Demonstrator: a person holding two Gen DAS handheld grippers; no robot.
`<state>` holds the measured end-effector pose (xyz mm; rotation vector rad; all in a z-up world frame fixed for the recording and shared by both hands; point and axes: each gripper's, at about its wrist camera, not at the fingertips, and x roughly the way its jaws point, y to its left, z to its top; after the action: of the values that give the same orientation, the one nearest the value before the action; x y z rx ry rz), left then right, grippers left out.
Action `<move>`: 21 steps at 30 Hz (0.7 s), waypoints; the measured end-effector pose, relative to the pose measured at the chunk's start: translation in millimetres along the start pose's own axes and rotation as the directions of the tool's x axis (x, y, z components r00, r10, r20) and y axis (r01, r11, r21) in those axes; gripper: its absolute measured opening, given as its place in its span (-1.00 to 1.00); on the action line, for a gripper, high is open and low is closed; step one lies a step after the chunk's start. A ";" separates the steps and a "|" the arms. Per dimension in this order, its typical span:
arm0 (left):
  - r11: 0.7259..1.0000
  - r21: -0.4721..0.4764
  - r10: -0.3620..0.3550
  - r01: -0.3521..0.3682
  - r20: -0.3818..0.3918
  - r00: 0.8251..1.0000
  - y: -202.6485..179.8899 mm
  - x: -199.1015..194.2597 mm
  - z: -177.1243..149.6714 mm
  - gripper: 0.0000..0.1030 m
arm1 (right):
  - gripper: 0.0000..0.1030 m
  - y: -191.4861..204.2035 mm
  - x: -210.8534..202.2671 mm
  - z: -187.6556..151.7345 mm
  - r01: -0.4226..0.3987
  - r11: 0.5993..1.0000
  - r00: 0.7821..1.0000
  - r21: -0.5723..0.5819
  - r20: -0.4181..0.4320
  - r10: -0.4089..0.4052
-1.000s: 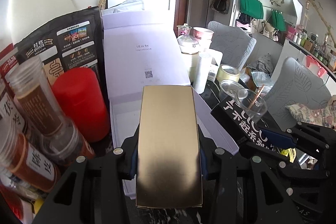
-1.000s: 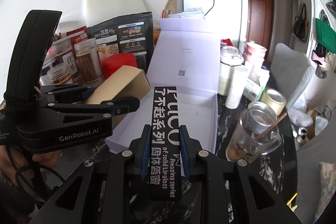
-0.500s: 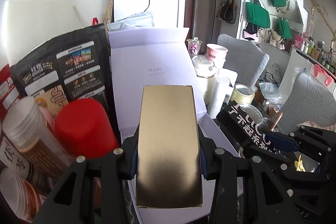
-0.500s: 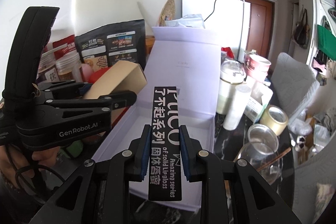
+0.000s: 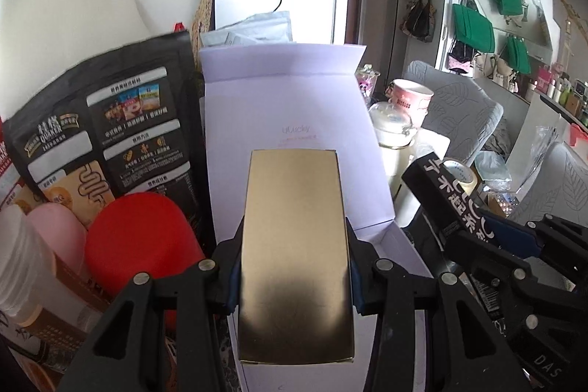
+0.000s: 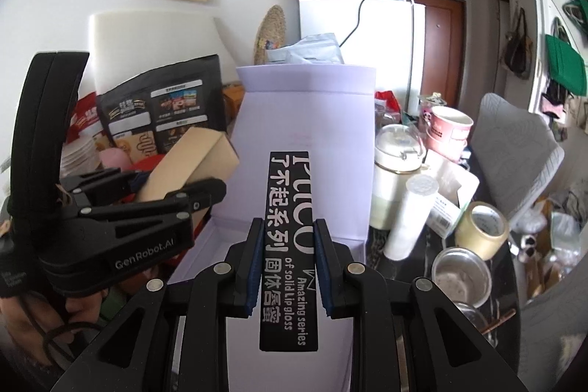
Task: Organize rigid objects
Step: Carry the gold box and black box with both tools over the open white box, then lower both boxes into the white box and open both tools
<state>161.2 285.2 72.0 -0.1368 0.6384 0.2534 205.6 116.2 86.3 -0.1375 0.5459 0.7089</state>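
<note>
Left gripper [image 5: 294,276] clamped on a gold, matte cardboard carton [image 5: 296,252], pads pressing both long sides; carton juts forward over the tray of the open pale-lilac gift box with its upright hinged lid [image 5: 290,105]. Right gripper [image 6: 288,267] clamped on a slim black lip-gloss box with white lettering [image 6: 288,245], likewise hanging above the same tray, to the right of the gold carton. Neither load touches the tray floor as far as I can tell.

Step in hand, by my reading: carry both boxes in and lay them in the tray.

To do it well:
- Keep the two loads apart; the grippers sit close together.
- Lower each box flat, long side parallel to the tray walls, gold one toward the left wall.
- Release only once the box rests on the floor.
- Mind the red round-topped canister [image 5: 141,245] just left, and the lid behind.
</note>
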 end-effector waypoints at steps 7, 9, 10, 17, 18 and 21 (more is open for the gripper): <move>1.000 0.009 -0.021 0.022 -0.056 0.998 -0.2 25.3 -2.0 -0.16 | -0.50 -8.8 28.3 -2.3 -0.033 0.996 0.999 0.088 -0.037 0.036; 1.000 0.006 -0.012 0.013 -0.071 0.997 0.8 30.8 -4.3 -0.16 | -0.50 -8.7 32.9 -2.7 0.002 0.998 0.999 0.063 -0.043 0.001; 1.000 0.006 -0.007 0.007 -0.075 0.997 0.9 33.0 -5.1 -0.16 | -0.50 -9.9 34.0 -3.0 0.004 0.998 0.999 0.063 -0.052 -0.001; 1.000 0.021 0.005 -0.002 -0.142 0.990 -3.5 50.3 -14.4 -0.16 | -0.50 -20.7 50.1 -12.2 0.022 0.995 0.993 0.093 -0.119 -0.011; 1.000 0.029 0.011 -0.007 -0.150 0.989 -5.3 52.6 -16.1 -0.16 | -0.50 -21.8 53.3 -13.2 0.026 0.995 0.991 0.097 -0.131 -0.013; 0.999 0.039 0.021 -0.015 -0.164 0.986 -8.6 56.7 -18.8 -0.16 | -0.50 -22.2 60.2 -17.4 0.042 0.995 0.987 0.091 -0.155 -0.027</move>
<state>196.6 283.9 23.2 -0.1162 0.8087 0.2487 250.4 129.1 38.8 -0.1145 0.7220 0.6408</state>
